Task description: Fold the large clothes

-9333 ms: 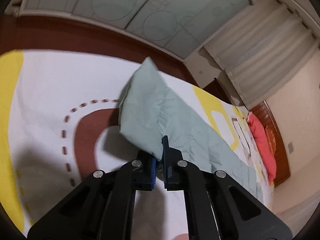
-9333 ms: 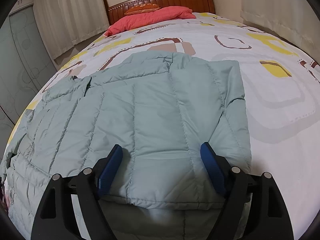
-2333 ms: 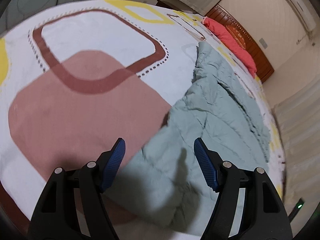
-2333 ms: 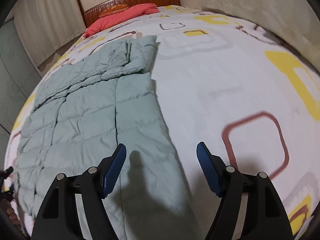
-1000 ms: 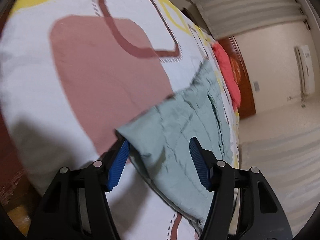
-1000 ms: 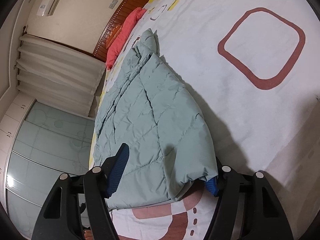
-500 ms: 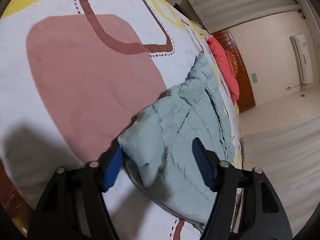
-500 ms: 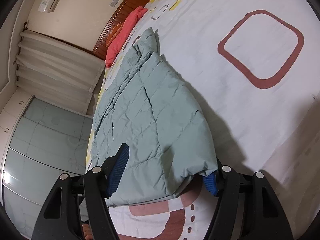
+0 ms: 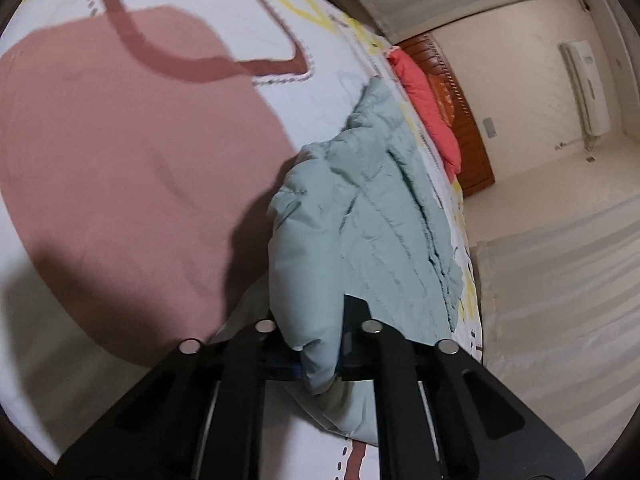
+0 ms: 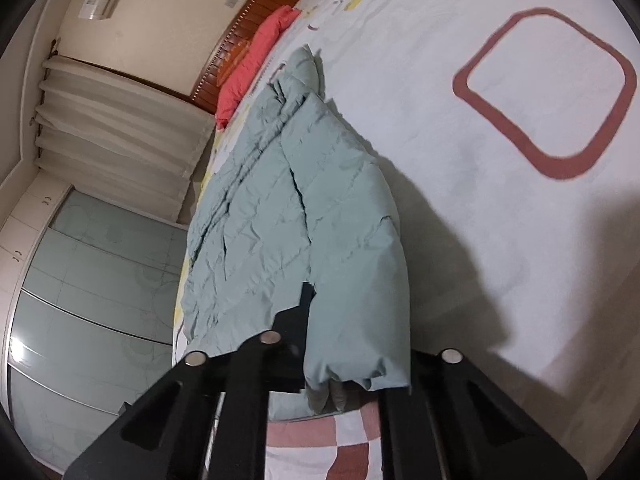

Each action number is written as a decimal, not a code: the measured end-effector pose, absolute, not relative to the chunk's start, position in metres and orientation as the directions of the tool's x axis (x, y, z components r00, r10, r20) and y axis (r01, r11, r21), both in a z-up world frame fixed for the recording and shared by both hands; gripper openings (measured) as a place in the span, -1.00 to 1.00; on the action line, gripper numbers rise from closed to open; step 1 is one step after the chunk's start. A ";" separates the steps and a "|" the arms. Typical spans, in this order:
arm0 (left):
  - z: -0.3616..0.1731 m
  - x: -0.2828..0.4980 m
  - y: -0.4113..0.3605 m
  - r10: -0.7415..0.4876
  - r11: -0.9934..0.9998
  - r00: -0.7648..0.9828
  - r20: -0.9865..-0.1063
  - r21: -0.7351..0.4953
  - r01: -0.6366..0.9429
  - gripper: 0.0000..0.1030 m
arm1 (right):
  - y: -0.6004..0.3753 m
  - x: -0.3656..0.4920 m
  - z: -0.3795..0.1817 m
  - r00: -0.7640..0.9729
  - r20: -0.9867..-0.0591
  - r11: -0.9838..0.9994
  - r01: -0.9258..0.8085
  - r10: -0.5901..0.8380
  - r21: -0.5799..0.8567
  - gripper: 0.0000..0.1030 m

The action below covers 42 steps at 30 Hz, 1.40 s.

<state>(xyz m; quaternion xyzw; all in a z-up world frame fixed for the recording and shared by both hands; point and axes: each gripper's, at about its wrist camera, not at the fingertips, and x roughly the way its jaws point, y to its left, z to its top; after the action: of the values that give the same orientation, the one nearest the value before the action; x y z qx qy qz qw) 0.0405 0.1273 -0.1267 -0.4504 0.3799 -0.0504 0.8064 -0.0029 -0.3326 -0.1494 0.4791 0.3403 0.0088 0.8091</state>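
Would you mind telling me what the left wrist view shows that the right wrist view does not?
Only the left wrist view shows the left gripper, shut on the jacket's near edge, and the large pink patch on the bedspread. Only the right wrist view shows the right gripper, likewise shut on the jacket, and the glass wardrobe doors. Both show the pale green quilted jacket, the red pillow, the wooden headboard and the air conditioner.

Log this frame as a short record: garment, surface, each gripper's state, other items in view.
garment: pale green quilted jacket, folded narrow, lying lengthwise on the bed
surface: bedspread, white with red-brown and yellow shapes
left gripper: just closed, shut on a near corner of the jacket's end
right gripper: just closed, shut on the other near corner
other items: coral pillow by the wooden headboard; curtains
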 end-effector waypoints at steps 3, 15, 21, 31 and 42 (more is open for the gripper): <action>-0.114 0.037 0.127 -0.425 0.601 0.728 -0.538 -0.769 -0.218 -0.89 | -0.332 -0.007 -0.139 0.795 -0.508 0.555 0.271 0.332 0.787 -0.91; -0.052 0.000 0.135 -0.479 0.576 0.784 -0.396 -0.815 -0.060 -0.91 | -0.318 -0.041 -0.077 0.852 -0.414 0.641 0.126 0.321 0.757 -0.93; -0.021 -0.004 0.137 -0.479 0.593 0.802 -0.357 -0.805 -0.004 -0.91 | -0.320 -0.048 -0.053 0.869 -0.370 0.636 0.087 0.328 0.767 -0.93; -0.011 0.099 0.125 -0.438 0.641 0.809 -0.393 -0.768 -0.026 -0.91 | -0.340 0.055 -0.043 0.867 -0.370 0.624 0.090 0.335 0.776 -0.93; -0.022 0.275 0.097 -0.340 0.739 0.804 -0.488 -0.667 -0.092 -0.91 | -0.358 0.233 -0.051 0.841 -0.450 0.654 0.162 0.300 0.739 -0.93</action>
<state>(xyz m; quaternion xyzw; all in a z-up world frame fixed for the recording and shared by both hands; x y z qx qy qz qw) 0.2752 0.0973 -0.0219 -0.3542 0.3050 -0.0705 0.8812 0.2332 -0.3580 -0.0507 0.4143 0.2791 0.0399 0.8654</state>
